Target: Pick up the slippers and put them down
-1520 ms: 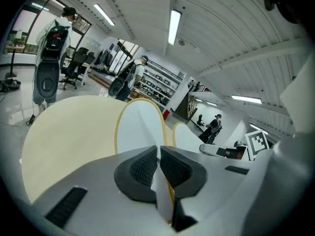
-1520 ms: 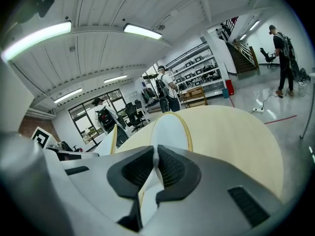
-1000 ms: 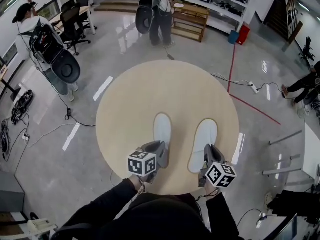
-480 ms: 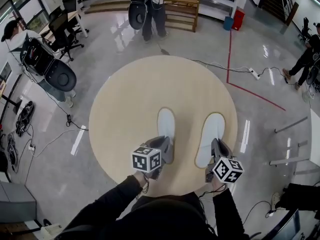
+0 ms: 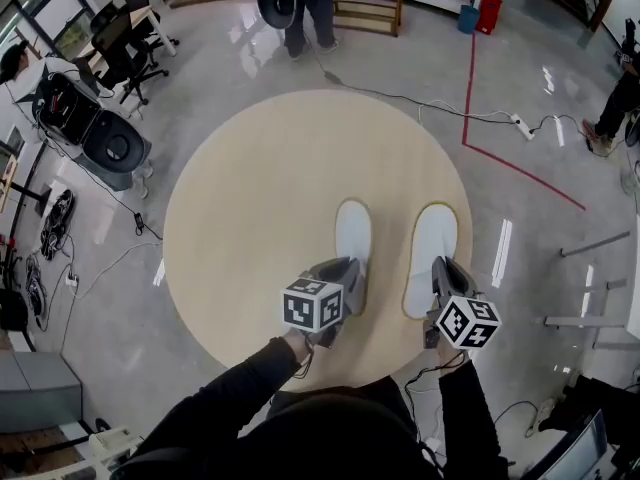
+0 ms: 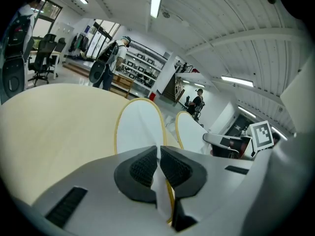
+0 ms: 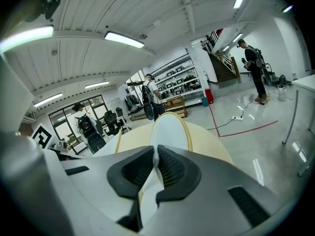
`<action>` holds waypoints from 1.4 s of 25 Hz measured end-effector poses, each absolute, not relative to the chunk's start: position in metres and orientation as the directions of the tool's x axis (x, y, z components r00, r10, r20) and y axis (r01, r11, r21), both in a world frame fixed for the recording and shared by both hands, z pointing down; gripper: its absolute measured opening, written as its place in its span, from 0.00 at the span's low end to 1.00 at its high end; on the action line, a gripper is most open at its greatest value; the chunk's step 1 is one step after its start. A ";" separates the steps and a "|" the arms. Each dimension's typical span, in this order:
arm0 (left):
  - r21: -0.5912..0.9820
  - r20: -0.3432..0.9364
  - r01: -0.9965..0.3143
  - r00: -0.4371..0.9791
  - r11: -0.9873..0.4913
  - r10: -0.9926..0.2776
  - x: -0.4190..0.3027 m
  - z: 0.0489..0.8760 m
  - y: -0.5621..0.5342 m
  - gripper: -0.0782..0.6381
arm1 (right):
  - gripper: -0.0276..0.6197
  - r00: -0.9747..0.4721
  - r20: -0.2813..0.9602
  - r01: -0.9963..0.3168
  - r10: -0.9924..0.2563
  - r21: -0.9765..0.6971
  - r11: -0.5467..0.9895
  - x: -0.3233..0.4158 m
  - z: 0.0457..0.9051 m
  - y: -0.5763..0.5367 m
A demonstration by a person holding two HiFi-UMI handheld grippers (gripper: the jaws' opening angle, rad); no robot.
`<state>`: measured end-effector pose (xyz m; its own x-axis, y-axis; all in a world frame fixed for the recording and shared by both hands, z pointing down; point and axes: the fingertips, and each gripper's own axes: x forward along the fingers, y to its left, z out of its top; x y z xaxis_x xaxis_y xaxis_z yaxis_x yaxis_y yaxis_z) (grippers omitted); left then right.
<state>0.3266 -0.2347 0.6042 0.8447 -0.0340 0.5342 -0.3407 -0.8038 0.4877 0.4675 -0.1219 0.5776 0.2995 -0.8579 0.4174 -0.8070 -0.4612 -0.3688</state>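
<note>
Pointing downward, left gripper [image 5: 349,280] fingers pinching left slipper [image 5: 353,233], right gripper [image 5: 443,273] fingers pinching right slipper [image 5: 433,240]

Held side by side, angled forward and down: left gripper [image 5: 350,268] pinches the left white slipper [image 5: 353,233] by its heel, right gripper [image 5: 441,265] the right white slipper [image 5: 437,230].

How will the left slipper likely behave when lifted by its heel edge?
Probably light: the left gripper pinches only a thin edge of the left slipper. Likely floppy: its sole looks thin and flat, so the toe may droop.
</note>
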 end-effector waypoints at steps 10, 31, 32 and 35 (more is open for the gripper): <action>0.484 0.573 -0.385 0.818 -0.786 -0.047 0.424 0.622 -0.215 0.16 | 0.10 0.203 0.445 -0.812 -0.872 -0.422 -0.404 0.557 0.604 -0.136; 0.564 0.524 -0.418 0.848 -0.712 -0.083 0.344 0.619 -0.232 0.16 | 0.10 0.211 0.478 -0.830 -0.853 -0.373 -0.414 0.498 0.580 -0.147; 0.559 0.531 -0.424 0.843 -0.713 -0.085 0.350 0.620 -0.230 0.16 | 0.10 0.204 0.478 -0.833 -0.854 -0.373 -0.408 0.504 0.583 -0.146; 0.529 0.564 -0.454 0.820 -0.717 -0.103 0.371 0.626 -0.225 0.16 | 0.10 0.178 0.480 -0.835 -0.859 -0.388 -0.390 0.527 0.596 -0.146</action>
